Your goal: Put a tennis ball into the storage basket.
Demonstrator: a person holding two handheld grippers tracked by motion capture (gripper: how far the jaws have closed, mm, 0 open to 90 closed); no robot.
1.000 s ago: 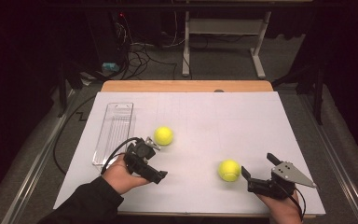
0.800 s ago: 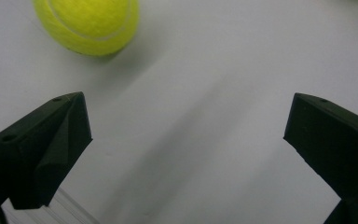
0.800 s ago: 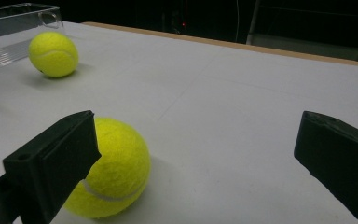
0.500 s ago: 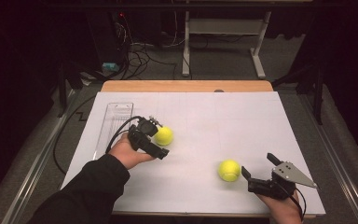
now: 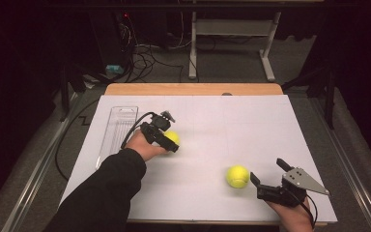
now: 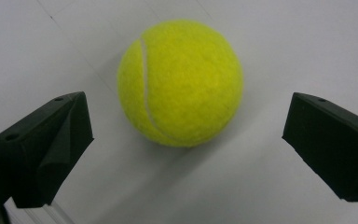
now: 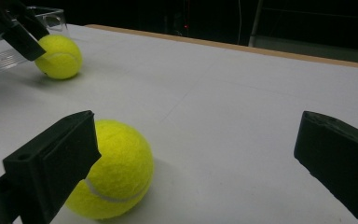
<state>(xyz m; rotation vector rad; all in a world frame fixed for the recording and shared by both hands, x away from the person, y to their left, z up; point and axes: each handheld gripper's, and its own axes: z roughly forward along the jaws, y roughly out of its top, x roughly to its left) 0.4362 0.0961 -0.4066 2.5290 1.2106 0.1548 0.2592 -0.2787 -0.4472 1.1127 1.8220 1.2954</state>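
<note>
1. The left claw [image 5: 170, 140] has travelled up the desk [image 5: 222, 121] from near the front edge since a second ago and now sits right at the far tennis ball [image 5: 172, 138], beside the clear tray [image 5: 117, 130].
2. In the left gripper view that ball [image 6: 180, 83] lies just ahead of the two black jaws, which stand wide, one on each side and neither touching it; they have just been closing a little, with the ball not yet fully between them.
3. That reads as the start of a grasp — the approach looks finished, and a further push forward and squeeze would be needed to take the ball.
4. The right claw [image 5: 270, 175] is where it was a second ago, near the front right corner, jaws wide and holding nothing.
5. The near tennis ball [image 5: 237, 176] rests on the desk just beside it — in the right gripper view this ball [image 7: 116, 172] sits partly behind one jaw, unmoved.
</note>
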